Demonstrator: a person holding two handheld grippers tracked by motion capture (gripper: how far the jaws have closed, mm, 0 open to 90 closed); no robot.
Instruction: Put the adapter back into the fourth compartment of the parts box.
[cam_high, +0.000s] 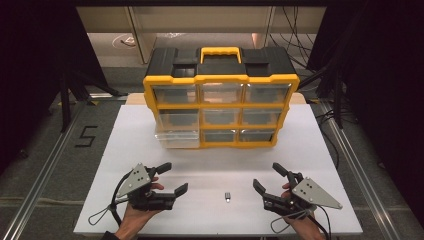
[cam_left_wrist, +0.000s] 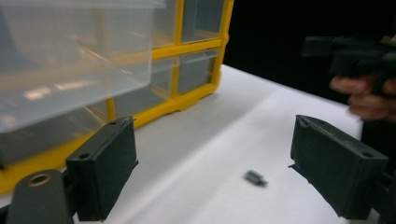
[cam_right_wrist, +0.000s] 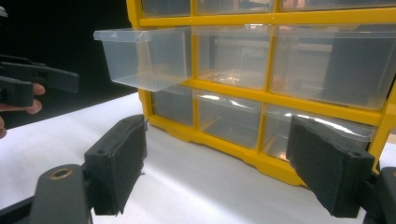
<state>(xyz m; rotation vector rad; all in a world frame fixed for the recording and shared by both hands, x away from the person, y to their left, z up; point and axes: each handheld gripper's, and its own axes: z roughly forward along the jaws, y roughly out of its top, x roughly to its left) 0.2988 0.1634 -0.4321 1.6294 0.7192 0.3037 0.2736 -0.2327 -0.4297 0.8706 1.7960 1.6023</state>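
I see the small part (cam_high: 227, 196) on the table (cam_high: 210, 150) between both claws, nearer the right gripper (cam_high: 267, 181); long axis runs toward the organizer (cam_high: 220, 105). Left gripper (cam_high: 170, 180) and right both gape open, empty; I'd go right.

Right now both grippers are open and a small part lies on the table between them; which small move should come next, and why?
Probably bring the right gripper left and down over the small dark part. The part lies loose on the white table, apart from both grippers, and one clear drawer of the yellow organizer already stands pulled out, likely to receive it.
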